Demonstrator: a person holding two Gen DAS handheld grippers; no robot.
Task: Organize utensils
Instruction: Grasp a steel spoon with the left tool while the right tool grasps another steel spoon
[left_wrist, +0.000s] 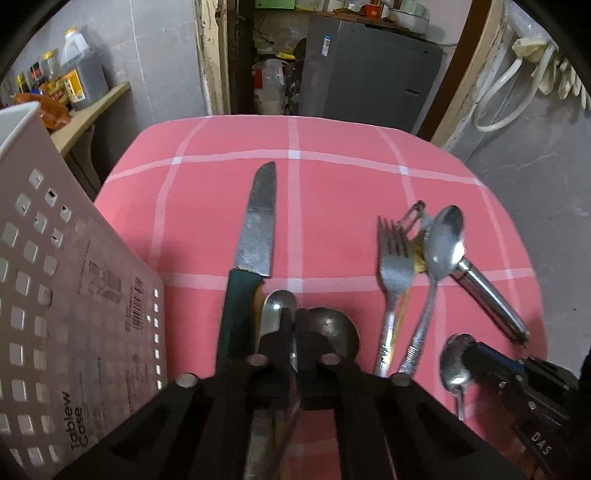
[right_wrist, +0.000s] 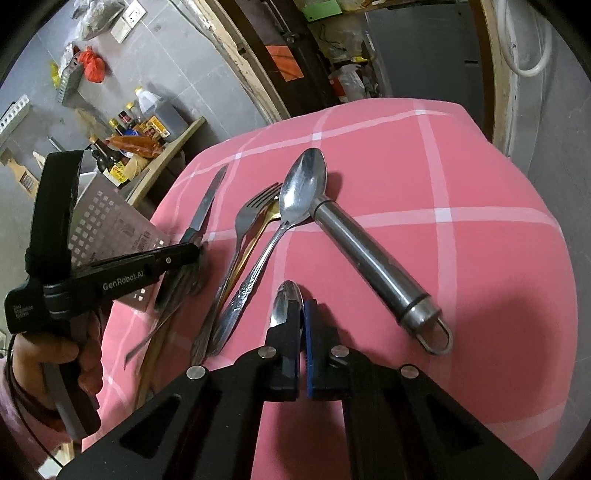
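Observation:
My left gripper (left_wrist: 293, 325) is shut on a bundle of spoons (left_wrist: 325, 328), with a green-handled knife (left_wrist: 255, 240) beside its left finger on the pink checked cloth (left_wrist: 332, 140). My right gripper (right_wrist: 302, 314) is shut on a small spoon (right_wrist: 286, 299), which also shows in the left wrist view (left_wrist: 456, 362). A fork (left_wrist: 393, 266), a gold utensil under it, a large spoon (left_wrist: 441, 240) and a steel-handled peeler (left_wrist: 487, 291) lie together at the right. A perforated white tableware case (left_wrist: 74, 295) stands at the left.
The left gripper (right_wrist: 177, 258) and the hand holding it show in the right wrist view. A shelf with bottles (left_wrist: 74, 81) stands beyond the table's left edge. A grey cabinet (left_wrist: 369, 74) stands behind the table.

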